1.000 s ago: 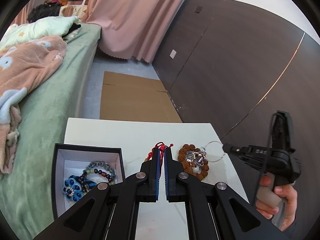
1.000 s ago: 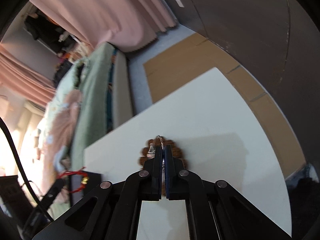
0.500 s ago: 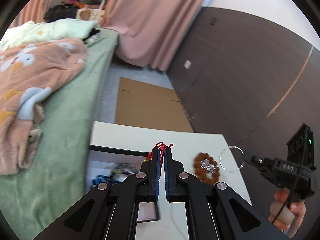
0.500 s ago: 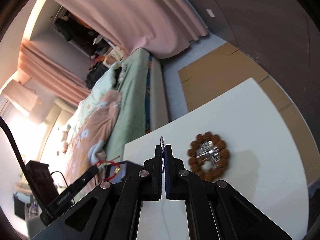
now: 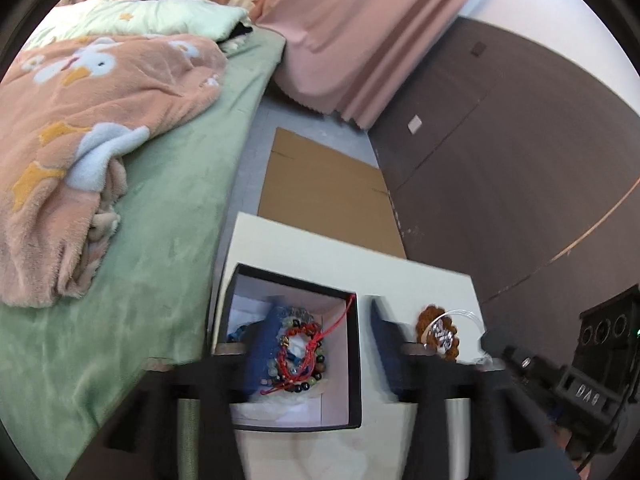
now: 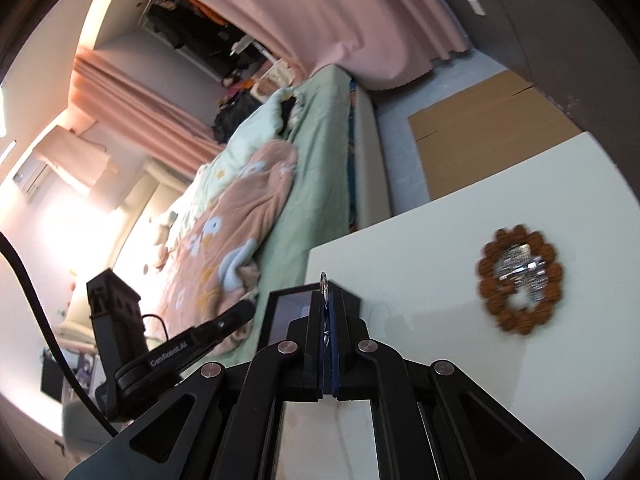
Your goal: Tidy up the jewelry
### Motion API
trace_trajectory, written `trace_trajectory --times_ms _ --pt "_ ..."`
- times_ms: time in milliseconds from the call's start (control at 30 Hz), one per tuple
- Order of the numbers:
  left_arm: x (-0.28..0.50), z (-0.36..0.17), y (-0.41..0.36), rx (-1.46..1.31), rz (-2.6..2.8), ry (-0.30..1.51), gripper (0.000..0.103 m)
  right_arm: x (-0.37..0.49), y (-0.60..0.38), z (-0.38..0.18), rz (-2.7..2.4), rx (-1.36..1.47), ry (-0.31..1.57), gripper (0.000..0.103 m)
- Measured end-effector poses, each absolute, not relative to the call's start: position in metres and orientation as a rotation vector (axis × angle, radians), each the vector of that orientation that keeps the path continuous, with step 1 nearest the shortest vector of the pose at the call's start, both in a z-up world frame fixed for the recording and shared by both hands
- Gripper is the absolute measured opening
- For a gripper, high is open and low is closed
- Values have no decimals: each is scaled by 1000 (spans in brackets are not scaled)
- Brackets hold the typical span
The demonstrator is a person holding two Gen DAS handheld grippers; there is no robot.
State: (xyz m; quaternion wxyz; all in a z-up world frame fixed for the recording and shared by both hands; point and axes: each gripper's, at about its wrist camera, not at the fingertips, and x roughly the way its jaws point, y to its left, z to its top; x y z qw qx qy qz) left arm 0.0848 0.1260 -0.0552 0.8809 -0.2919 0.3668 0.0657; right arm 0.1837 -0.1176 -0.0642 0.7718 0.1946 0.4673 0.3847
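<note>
Red cord bracelet [image 5: 306,350] lies coiled in the black box [image 5: 354,364] under the released left tool [image 5: 320,354]; right tool [image 6: 329,300] grasps a thin wire hoop [image 6: 324,281].

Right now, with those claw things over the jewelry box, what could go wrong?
The red cord bracelet trails its cord over the black box wall and could snag on the open left gripper. The right gripper pinches only the rim of a thin silver bangle, which might slip out.

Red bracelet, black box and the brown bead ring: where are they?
red bracelet [image 5: 301,354], left wrist view, on its cord loop.
black box [image 5: 354,360], left wrist view, right wall.
brown bead ring [image 6: 486,294], right wrist view, left beads.
</note>
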Motion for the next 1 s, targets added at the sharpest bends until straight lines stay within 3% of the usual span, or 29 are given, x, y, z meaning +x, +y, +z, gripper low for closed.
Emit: trace_trajectory --times_ms 33,400,433,500,733,833,1000 --pt "81 -53 128 -615 146 741 72 182 -113 -65 843 419 1017 3" --pt "65 -48 156 -718 209 672 72 171 -55 -75 1006 478 1028 4" --pt "64 -48 157 -717 211 670 72 172 -46 -79 997 456 1056 6" --pt "64 -48 156 -714 205 674 72 178 -34 -95 958 400 1159 38" --pt "72 -44 137 -667 158 681 72 184 -70 -93 836 340 1121 41" --pt "77 -42 122 -632 120 686 72 187 -101 -83 779 352 1081 56" --pt "88 -43 96 -578 69 701 72 195 -148 -71 689 388 1048 57"
